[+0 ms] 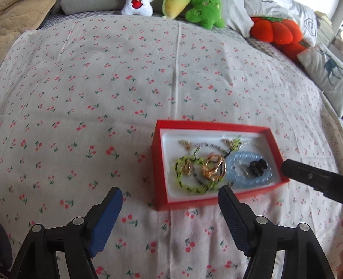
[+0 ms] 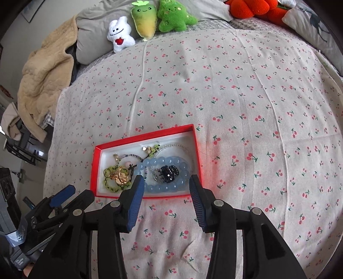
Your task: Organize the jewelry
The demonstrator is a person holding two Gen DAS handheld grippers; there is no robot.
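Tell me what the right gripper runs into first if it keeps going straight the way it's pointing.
Most likely the blue bead bracelet in the red box: the right gripper, jaws open and empty, frames it. Depth is unclear, so the box's near rim or the black piece inside the bracelet could come first.

You are looking at a bed under a pale sheet printed with small red cherries. Along its far edge you see a white plush with a red heart, a yellow-green carrot plush beside it, then a green star plush. Further right an orange pumpkin cushion leans against a white pillow with a teal deer. A beige blanket lies bunched at the left corner, next to a grey pillow.
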